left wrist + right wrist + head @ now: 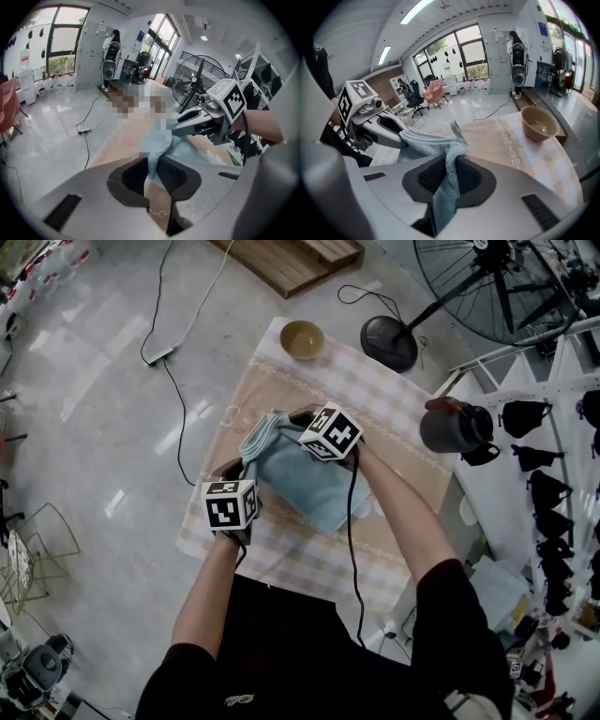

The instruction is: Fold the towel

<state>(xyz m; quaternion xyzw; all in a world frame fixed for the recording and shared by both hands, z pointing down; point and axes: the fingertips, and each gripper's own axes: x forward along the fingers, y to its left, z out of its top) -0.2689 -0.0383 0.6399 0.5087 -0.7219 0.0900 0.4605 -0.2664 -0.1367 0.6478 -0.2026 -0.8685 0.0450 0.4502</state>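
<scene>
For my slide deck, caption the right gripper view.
Right tool pinching the blue towel over the tablecloth, bowl beyond.

Bright light is cast by windows (459,49) and a ceiling strip (416,10); glare is seen on the floor (84,362); gripper views are bowed.

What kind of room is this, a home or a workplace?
Probably a workplace, some open studio or lab: a big standing fan, office chairs by tall windows, and a cable trailing across the floor.
</scene>
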